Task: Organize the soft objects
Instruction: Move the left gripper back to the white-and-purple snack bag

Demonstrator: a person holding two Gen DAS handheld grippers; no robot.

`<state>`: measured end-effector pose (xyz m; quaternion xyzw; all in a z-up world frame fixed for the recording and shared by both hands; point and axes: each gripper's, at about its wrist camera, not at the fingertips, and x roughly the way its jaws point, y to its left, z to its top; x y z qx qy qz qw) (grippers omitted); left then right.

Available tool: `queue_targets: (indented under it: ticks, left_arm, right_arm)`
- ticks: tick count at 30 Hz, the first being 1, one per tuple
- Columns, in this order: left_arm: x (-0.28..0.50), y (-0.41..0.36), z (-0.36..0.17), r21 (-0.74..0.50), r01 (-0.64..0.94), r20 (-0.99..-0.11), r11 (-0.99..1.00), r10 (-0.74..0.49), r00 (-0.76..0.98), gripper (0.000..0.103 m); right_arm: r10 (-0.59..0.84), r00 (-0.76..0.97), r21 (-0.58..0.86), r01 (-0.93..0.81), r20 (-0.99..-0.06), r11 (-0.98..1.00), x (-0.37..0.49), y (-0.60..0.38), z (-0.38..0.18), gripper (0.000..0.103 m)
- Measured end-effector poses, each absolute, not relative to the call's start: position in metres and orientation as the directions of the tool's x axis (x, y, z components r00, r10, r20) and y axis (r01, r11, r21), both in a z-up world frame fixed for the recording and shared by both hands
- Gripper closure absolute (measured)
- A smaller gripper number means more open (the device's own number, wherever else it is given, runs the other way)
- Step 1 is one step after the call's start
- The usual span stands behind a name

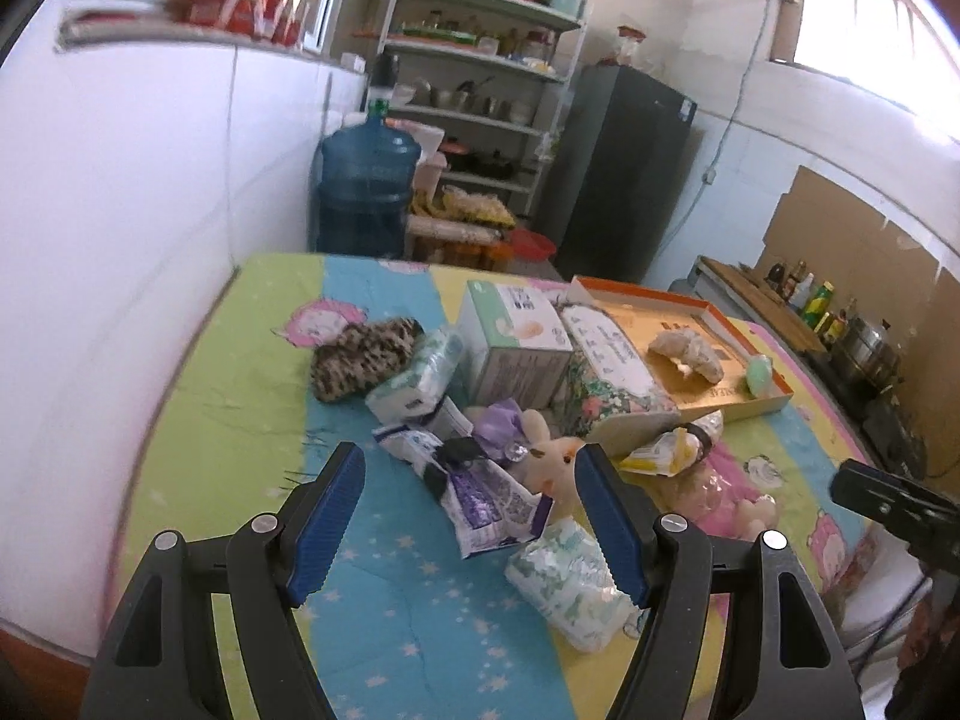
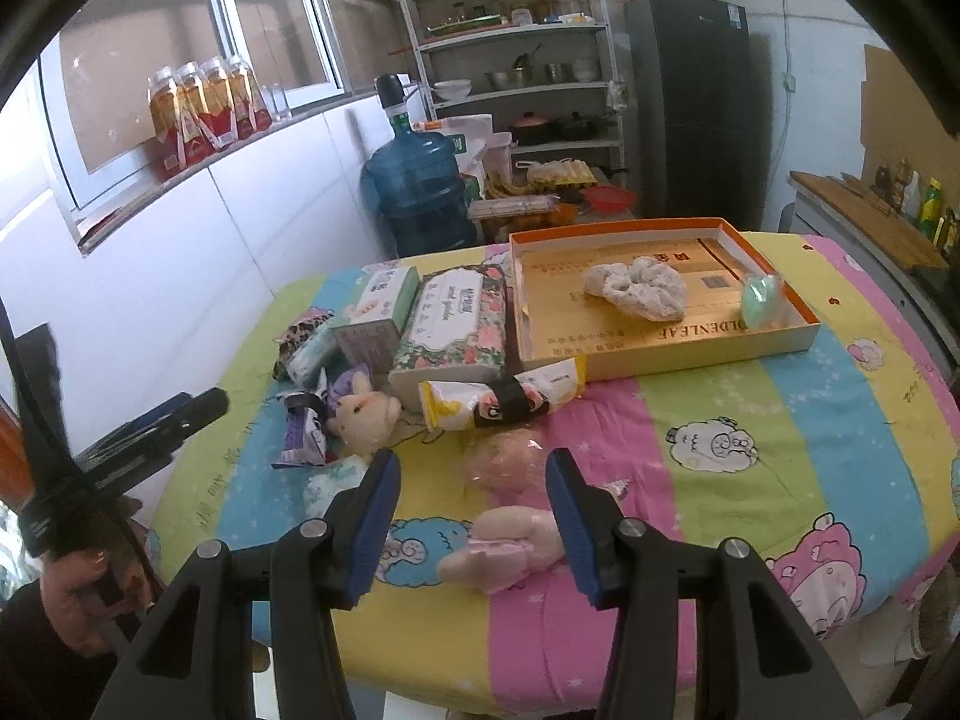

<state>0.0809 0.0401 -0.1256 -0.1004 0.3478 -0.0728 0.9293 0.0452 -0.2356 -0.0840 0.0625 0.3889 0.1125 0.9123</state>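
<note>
A shallow orange-rimmed box at the far side of the table holds a white scrunchie and a green soft item. A cream bunny plush, purple packets, tissue packs, a leopard-print fabric piece and a pink plush lie loose on the cloth. My left gripper is open above the purple packets. My right gripper is open around the pink plush, empty.
A green tissue box and a floral tissue pack stand by the orange box. A yellow-white packet lies in front. A blue water jug, shelves and a fridge are behind the table.
</note>
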Motion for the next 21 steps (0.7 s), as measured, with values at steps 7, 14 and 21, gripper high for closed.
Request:
queue_targets:
  ticks: [7, 14, 21]
  left_arm:
    - [0.118, 0.026, -0.159, -0.282, 0.006, -0.681, 0.959, -0.205, 0.703, 0.029]
    - [0.142, 0.031, -0.191, -0.286, -0.104, -0.743, 0.953, -0.152, 0.652, 0.032]
    - [0.147, 0.027, -0.204, -0.327, -0.124, -0.748, 0.937, -0.176, 0.640, 0.036]
  right_arm:
    - [0.244, 0.658, 0.191, -0.154, -0.712, 0.970, 0.049, -0.255, -0.088, 0.053]
    - [0.242, 0.641, 0.204, -0.134, -0.728, 0.970, 0.063, -0.279, -0.094, 0.053]
    - [0.271, 0.609, 0.220, -0.160, -0.745, 0.962, 0.079, -0.283, -0.104, 0.052]
